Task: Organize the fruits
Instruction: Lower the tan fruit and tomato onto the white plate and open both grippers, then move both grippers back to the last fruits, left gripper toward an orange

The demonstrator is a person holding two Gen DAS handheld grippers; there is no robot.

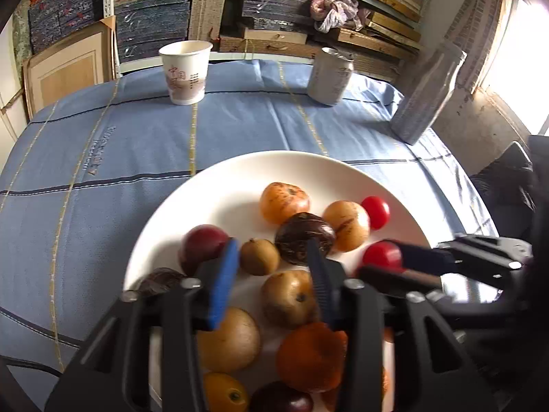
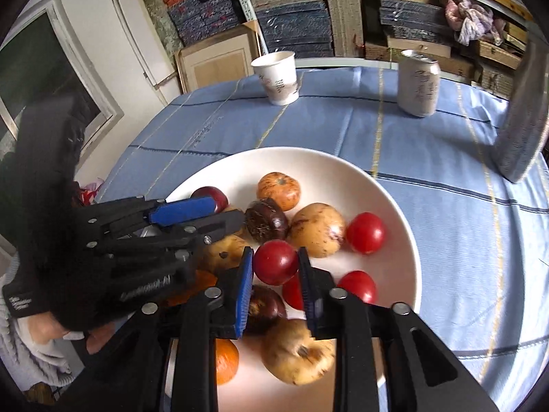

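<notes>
All fruits [image 2: 315,230] heaped on white plate [image 2: 394,213] near table's front edge; none sorted out yet. Left gripper [image 1: 274,257]: narrow gap, empty, over small brown fruit [image 1: 259,256]. Right gripper [image 2: 276,262]: narrow, flanking red tomato [image 2: 276,261]; contact unclear. Sorting apparently just starting.

White plate [image 2: 394,206] with red tomatoes [image 2: 365,232], orange tangerines [image 1: 284,202], dark purple passion fruit [image 1: 304,237]. Blue cloth [image 1: 137,158], striped navy and yellow. Blue-padded black tool [image 2: 276,262].
</notes>
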